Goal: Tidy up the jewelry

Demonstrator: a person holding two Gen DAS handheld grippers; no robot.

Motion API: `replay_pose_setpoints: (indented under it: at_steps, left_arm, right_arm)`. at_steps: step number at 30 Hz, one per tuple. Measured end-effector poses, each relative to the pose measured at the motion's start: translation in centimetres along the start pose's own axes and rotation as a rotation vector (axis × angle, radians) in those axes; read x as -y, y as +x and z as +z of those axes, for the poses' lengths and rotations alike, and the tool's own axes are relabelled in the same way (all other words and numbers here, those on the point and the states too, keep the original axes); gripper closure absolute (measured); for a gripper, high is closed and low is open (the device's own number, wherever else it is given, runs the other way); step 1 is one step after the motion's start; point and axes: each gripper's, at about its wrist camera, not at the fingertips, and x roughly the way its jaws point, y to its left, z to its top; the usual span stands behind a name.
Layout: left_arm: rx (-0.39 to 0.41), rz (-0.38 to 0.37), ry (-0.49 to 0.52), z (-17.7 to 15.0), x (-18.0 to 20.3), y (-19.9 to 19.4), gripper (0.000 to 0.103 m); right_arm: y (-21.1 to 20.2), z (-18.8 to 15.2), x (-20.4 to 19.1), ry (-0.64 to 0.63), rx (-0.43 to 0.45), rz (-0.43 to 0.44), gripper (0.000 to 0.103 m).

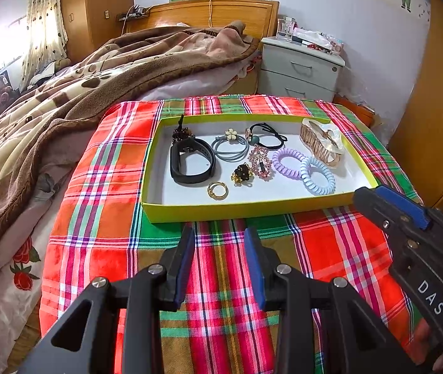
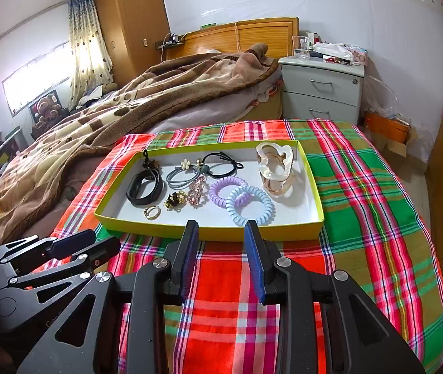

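A: What is seen in the left wrist view?

B: The left gripper (image 1: pixel 219 265) is held above the plaid cloth (image 1: pixel 103 218), just in front of the yellow tray (image 1: pixel 190 213). Its blue-padded fingers are spread apart, and nothing is held between them. The right gripper (image 1: pixel 374 194) is seen at the right edge, near the front right corner of the tray; whether it is released or clenched cannot be told from this view.

A: And where is the jewelry found?

B: All of it is laid inside the tray. A black band (image 1: pixel 190 165) is placed at the left, with a dark beaded charm (image 1: pixel 180 132) behind it. A gold ring (image 1: pixel 217 190) is seen near the front wall. A grey hair tie with a flower (image 1: pixel 230 148), a black hair tie (image 1: pixel 268 137), a pink crystal clip (image 1: pixel 260 163) and a dark gold-trimmed piece (image 1: pixel 242 174) are gathered in the middle. A purple coil tie (image 1: pixel 290 163) and a blue coil tie (image 1: pixel 318 176) are touching each other, and a clear claw clip (image 1: pixel 322 145) is set at the right.

A: What is shown in the right wrist view?

B: The right gripper (image 2: pixel 223 261) is held before the front wall of the tray (image 2: pixel 283 232), fingers parted, gripping nothing. The left gripper (image 2: pixel 87 244) is seen at the lower left, also released. The blue coil tie (image 2: pixel 250 205) is lying closest to the right gripper.
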Motion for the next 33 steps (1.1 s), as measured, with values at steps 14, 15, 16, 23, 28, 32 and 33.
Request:
replay_pose_setpoints:
  at_steps: [14, 15, 16, 23, 28, 32, 33]
  left_arm:
    - [0.001, 0.001, 0.001, -0.02, 0.05, 0.02, 0.069]
    - [0.0, 0.002, 0.001, -0.03, 0.02, 0.06, 0.069]
    - [-0.001, 0.003, 0.001, -0.03, 0.0, 0.08, 0.069]
    - [0.001, 0.0, 0.0, 0.0, 0.01, 0.07, 0.069]
    - [0.001, -0.003, -0.001, -0.03, -0.02, 0.11, 0.069]
    - [-0.001, 0.007, -0.004, -0.04, -0.05, 0.16, 0.069]
    - [0.0, 0.008, -0.006, -0.02, -0.01, 0.13, 0.069]
  right_arm:
    - [0.0, 0.0, 0.1, 0.001, 0.0, -0.001, 0.072]
    - [0.0, 0.0, 0.1, 0.001, 0.001, -0.001, 0.072]
    - [0.01, 0.01, 0.1, 0.001, 0.001, 0.0, 0.072]
    - [-0.01, 0.0, 0.18, 0.003, 0.002, -0.001, 0.072]
    - [-0.01, -0.02, 0.24, 0.004, 0.001, -0.003, 0.072]
    - [-0.04, 0.01, 0.34, 0.007, 0.002, -0.005, 0.072]
    - [-0.02, 0.01, 0.34, 0.007, 0.002, -0.004, 0.072]
